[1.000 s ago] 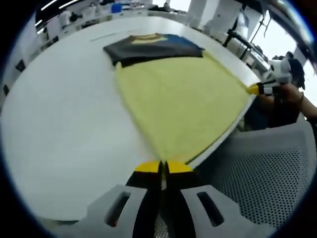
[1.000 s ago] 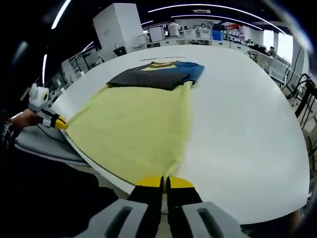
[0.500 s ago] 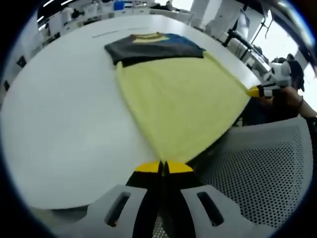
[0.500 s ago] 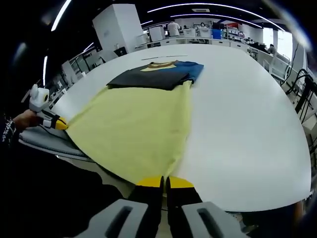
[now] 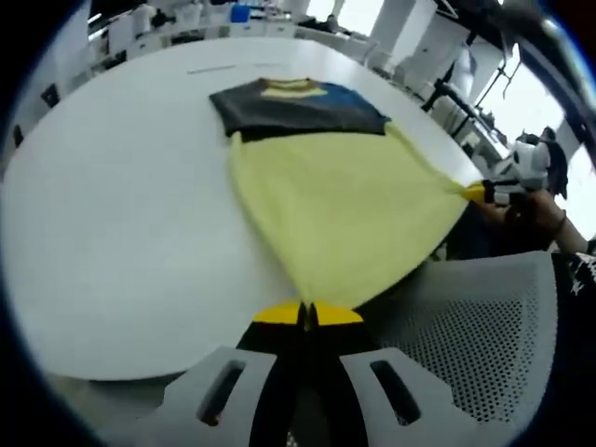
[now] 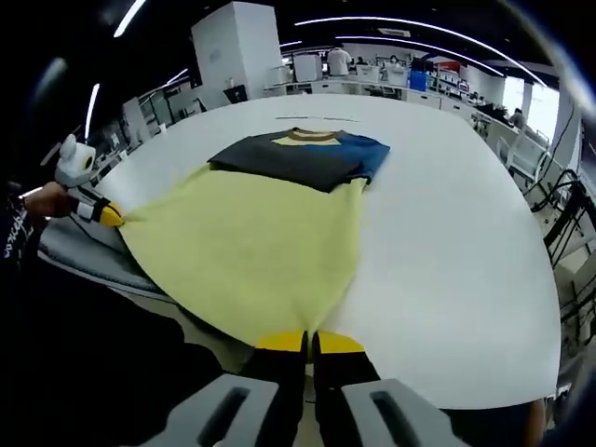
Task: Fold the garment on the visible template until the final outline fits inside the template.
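Change since earlier frames: both claws have drawn the yellow hem further off the near edge of the worktop; more of the cloth now hangs clear of the edge, and the dark part has slid a little nearer.
Worktop: large, white, rounded; carries the garment. No template outline can be made out on it in either view, possibly because of the fisheye distortion.
Garment: one piece, yellow lower body with a dark and blue upper part and a yellow collar. It lies face-flat on the worktop, collar end far, hem end near and stretched taut between the two claws.
Chair: grey perforated seat just below the worktop edge, under the overhanging hem.
Left claw: jaws closed together on one hem corner of the garment, at the bottom of the left gripper view; seen again at the left of the right gripper view, held by a hand.
Right claw: jaws closed together on the other hem corner; seen again at the right of the left gripper view.
Done: garment spread flat and both hem corners gripped.
Left: every fold. Judged from the flat, unfolded cloth, the task is at an early stage; the hem needs carrying towards the collar, then side folds, then a check against the template.
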`<action>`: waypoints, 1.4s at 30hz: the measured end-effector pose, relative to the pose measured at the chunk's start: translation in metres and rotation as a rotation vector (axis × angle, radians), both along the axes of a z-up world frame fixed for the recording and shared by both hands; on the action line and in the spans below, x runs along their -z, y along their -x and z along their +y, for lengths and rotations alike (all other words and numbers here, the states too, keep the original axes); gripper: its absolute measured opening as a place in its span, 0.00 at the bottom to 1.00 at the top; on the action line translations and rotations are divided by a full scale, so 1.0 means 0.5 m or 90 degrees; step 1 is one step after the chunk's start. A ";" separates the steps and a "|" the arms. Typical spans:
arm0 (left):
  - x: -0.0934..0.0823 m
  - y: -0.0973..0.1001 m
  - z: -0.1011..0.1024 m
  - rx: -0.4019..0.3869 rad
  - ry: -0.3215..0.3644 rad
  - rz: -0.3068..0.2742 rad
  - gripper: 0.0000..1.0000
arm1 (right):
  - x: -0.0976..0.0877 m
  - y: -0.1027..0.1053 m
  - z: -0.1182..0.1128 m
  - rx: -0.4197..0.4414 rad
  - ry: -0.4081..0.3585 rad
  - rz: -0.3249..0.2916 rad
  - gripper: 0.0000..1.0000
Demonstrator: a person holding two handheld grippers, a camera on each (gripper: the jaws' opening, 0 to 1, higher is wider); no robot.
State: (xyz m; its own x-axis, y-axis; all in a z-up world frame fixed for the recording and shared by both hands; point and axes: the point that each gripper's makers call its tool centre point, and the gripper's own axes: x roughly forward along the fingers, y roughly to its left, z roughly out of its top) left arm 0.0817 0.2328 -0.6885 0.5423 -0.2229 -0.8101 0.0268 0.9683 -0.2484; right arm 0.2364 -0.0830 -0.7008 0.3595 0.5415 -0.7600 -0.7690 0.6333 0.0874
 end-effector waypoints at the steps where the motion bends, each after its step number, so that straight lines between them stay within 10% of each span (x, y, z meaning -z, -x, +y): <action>1: -0.005 -0.003 0.001 0.000 0.003 -0.002 0.00 | -0.007 -0.006 0.001 -0.002 0.002 -0.006 0.00; 42: -0.209 -0.196 0.099 -0.027 0.021 -0.151 0.00 | -0.236 -0.174 0.100 -0.040 -0.031 -0.179 0.00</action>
State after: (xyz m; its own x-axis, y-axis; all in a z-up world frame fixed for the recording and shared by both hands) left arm 0.1798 0.2821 -0.5839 0.7259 -0.2206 -0.6514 0.0479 0.9611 -0.2722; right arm 0.3232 -0.0330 -0.5829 0.5167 0.6035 -0.6072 -0.8054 0.5833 -0.1055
